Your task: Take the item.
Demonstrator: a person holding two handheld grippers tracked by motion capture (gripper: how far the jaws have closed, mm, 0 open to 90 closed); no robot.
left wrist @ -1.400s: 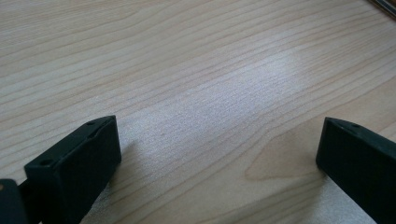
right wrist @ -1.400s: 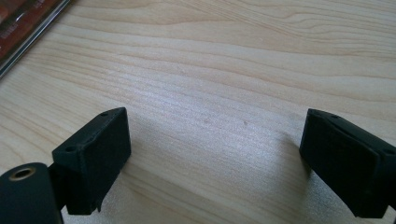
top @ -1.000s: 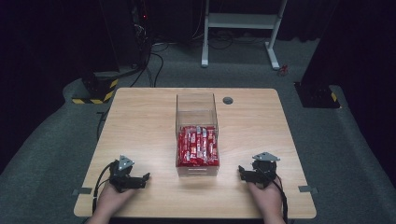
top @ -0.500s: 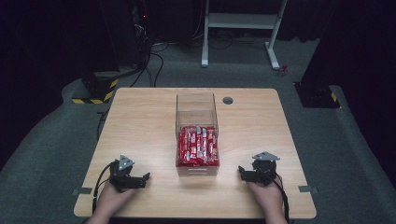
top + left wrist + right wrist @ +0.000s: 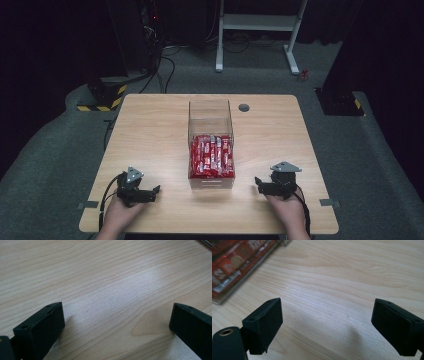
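Near edge of the table (image 5: 150, 130): pale wood top w/ visible grain, rectangular, bare apart from a few items. Person's two hands come in from the bottom of the high view, each w/ a gripper resting on or just above the wood.

Left gripper (image 5: 149, 192) sits at the near-left corner area, jaws wide apart, nothing between them; left gripper view has just bare wood grain (image 5: 105, 290) between the two black jaws. Right gripper (image 5: 260, 186) at the near-right, also spread wide & empty, pointing in toward the table's middle. In the right gripper view, the corner of the clear box w/ red packets (image 5: 229, 267) is up at the top left, apart from the jaws.

Mid-table, between the two grippers & a bit farther back: clear plastic box (image 5: 210, 111), long & narrow, long axis running near-to-far, away from the person. Near half packed w/ red packets (image 5: 211, 156), lying w/ their lengths along the same near-far line; far half looks empty.

Just right of the box's far end: small dark round grommet (image 5: 244, 107) in the tabletop.

Beyond the table: grey carpet floor (image 5: 60, 150), dark room. Black-yellow striped block (image 5: 102, 97) at far left, cables (image 5: 165, 65) trailing over the floor, white frame legs (image 5: 255, 22) at the back.
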